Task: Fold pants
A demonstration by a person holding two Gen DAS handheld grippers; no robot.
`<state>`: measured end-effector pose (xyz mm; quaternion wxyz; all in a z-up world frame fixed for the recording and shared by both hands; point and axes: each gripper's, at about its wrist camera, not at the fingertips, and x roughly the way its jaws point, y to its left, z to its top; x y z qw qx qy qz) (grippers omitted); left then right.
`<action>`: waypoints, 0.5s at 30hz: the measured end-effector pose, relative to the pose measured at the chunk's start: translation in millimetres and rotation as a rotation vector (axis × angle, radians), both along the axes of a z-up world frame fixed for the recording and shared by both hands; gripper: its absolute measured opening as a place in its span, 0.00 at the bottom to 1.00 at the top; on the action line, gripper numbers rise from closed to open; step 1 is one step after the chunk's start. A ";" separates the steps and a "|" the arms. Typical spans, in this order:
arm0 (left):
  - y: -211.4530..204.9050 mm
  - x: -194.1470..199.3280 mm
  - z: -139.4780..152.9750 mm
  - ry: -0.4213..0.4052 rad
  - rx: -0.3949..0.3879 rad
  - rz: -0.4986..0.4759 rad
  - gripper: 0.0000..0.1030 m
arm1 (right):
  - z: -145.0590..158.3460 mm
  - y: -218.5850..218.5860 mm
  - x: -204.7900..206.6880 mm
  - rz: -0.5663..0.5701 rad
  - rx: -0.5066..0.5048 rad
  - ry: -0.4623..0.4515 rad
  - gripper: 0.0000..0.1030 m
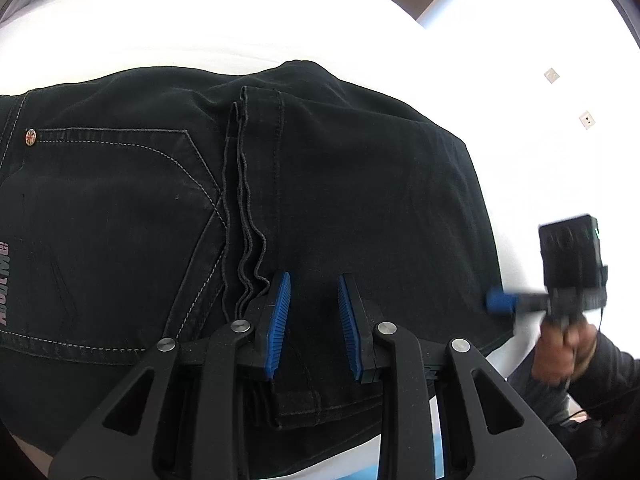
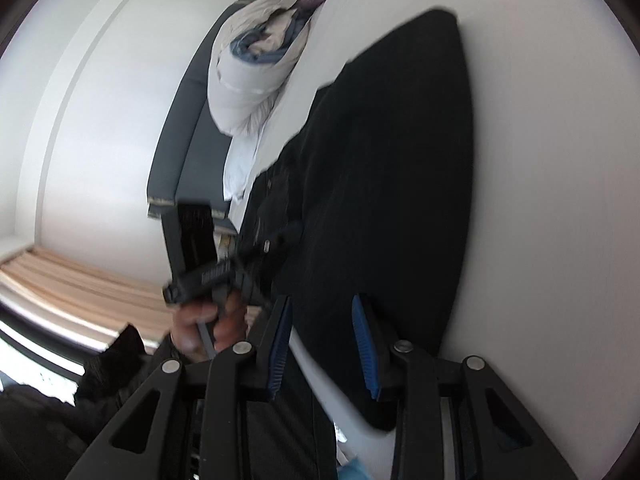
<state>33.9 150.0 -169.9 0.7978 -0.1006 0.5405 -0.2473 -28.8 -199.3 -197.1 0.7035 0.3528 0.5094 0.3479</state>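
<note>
left gripper point(image 1: 314, 322): my blue pads stand a little apart over the leg hem, gripping nothing.
pants point(image 1: 360, 184): black, folded, flat on the white bed point(image 1: 240, 44); back pocket on the left.
right gripper point(image 2: 325, 348): blurred, my pads apart above the pants point(image 2: 392, 184) edge, nothing pinched.
bedding point(image 2: 256, 64): bundled beyond.
</note>
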 end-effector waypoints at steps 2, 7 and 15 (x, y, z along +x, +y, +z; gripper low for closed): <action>-4.1 -7.6 -6.4 -0.014 -0.003 0.011 0.23 | 2.4 9.3 -11.8 0.027 -0.041 -0.031 0.34; 8.9 -22.3 5.4 -0.035 -0.053 0.096 0.23 | 1.7 11.5 -2.9 0.011 -0.090 0.019 0.15; 122.2 -96.9 55.2 -0.245 -0.199 0.480 0.90 | 21.2 20.6 2.6 -0.001 -0.061 -0.056 0.63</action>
